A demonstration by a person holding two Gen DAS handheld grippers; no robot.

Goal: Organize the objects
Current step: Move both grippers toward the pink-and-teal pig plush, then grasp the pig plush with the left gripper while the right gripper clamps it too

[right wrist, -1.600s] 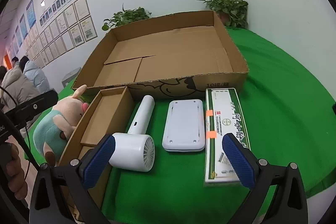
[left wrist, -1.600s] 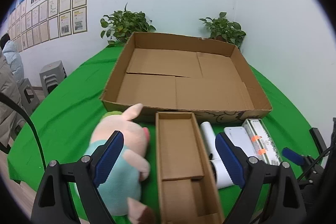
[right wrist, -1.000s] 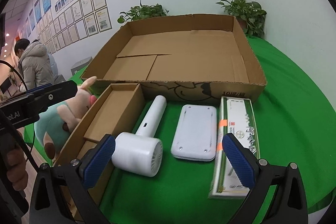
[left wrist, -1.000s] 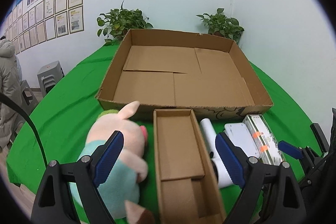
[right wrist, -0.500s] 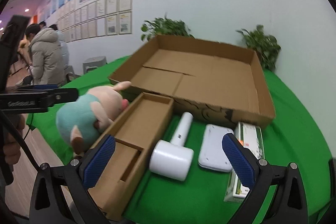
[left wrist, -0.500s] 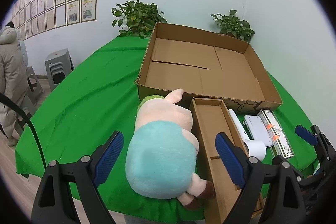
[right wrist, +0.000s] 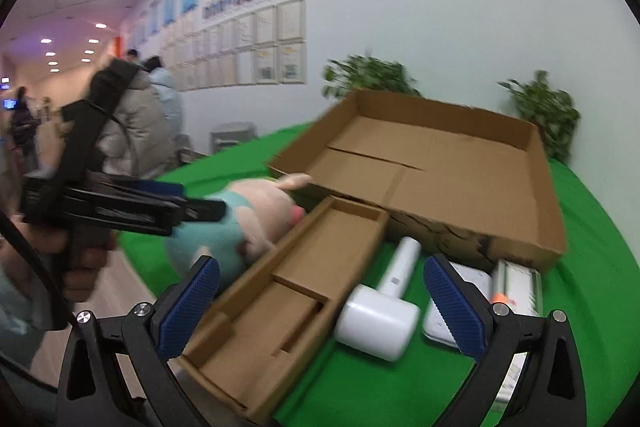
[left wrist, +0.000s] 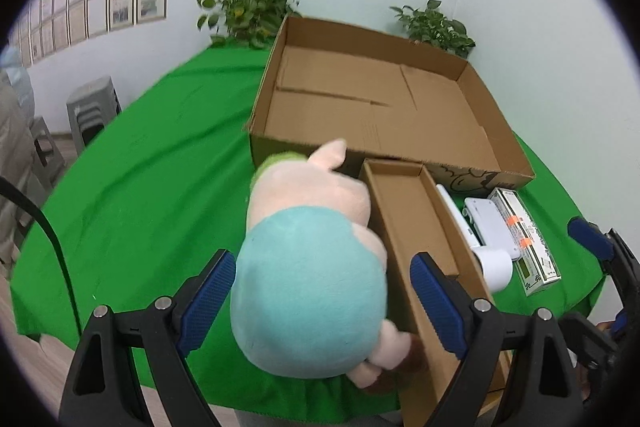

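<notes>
A plush pig (left wrist: 312, 267) in a teal shirt lies on the green table (left wrist: 152, 187), left of a narrow cardboard box (left wrist: 420, 227). My left gripper (left wrist: 320, 291) is open, its blue pads either side of the pig's teal back, not touching it. In the right wrist view the pig (right wrist: 248, 219) lies beside the narrow box (right wrist: 296, 291). My right gripper (right wrist: 320, 303) is open and empty above the narrow box and a white hair dryer (right wrist: 380, 303). A big empty cardboard tray (left wrist: 380, 107) sits behind.
A white flat device (left wrist: 488, 223) and a green-white carton (left wrist: 528, 239) lie right of the dryer (left wrist: 476, 243). Potted plants (left wrist: 248, 11) stand at the table's back edge by the wall. People (right wrist: 136, 131) stand at the left. The table's near edge is close.
My left gripper has moved left and closer, so the pig now sits between its pads. My right gripper has swung left and tilted up, now over the narrow box and dryer.
</notes>
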